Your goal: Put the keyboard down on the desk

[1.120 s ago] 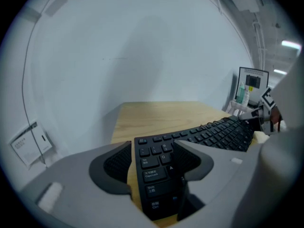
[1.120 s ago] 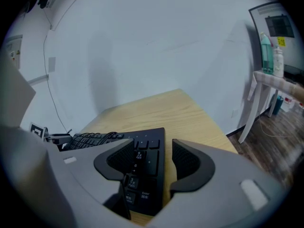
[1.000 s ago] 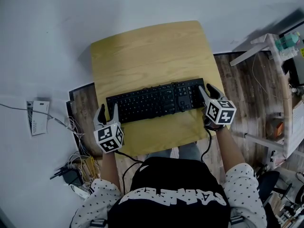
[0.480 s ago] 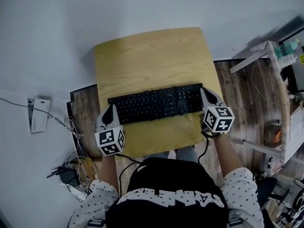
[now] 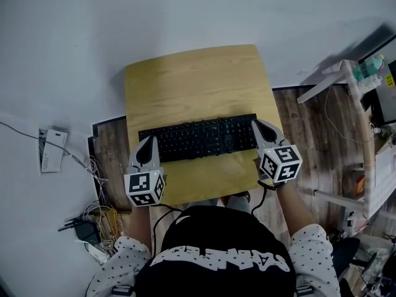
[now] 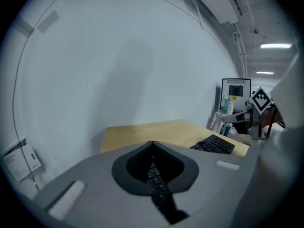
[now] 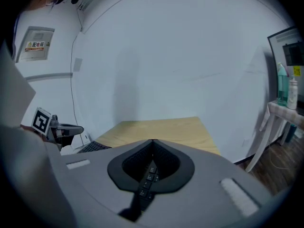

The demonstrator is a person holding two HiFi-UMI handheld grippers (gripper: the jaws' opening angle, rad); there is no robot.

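A black keyboard (image 5: 198, 138) lies flat across the near half of the small wooden desk (image 5: 192, 79). My left gripper (image 5: 151, 141) hovers over the keyboard's left end, and my right gripper (image 5: 255, 124) over its right end. In the left gripper view the left gripper (image 6: 152, 142) has its tips together, with only keys showing below through the hollow of the pads. The right gripper (image 7: 152, 140) looks the same in its own view. Part of the keyboard (image 6: 216, 145) shows resting on the desk (image 6: 147, 129).
A white side table (image 5: 346, 73) with bottles (image 5: 371, 64) stands to the right of the desk. Cables and a power strip (image 5: 93, 228) lie on the floor at the left, near a white box (image 5: 51, 150). A pale wall lies behind the desk.
Both grippers went from open around the keyboard's ends to shut. They rose and tilted up, so the keyboard now sits lower in both gripper views.
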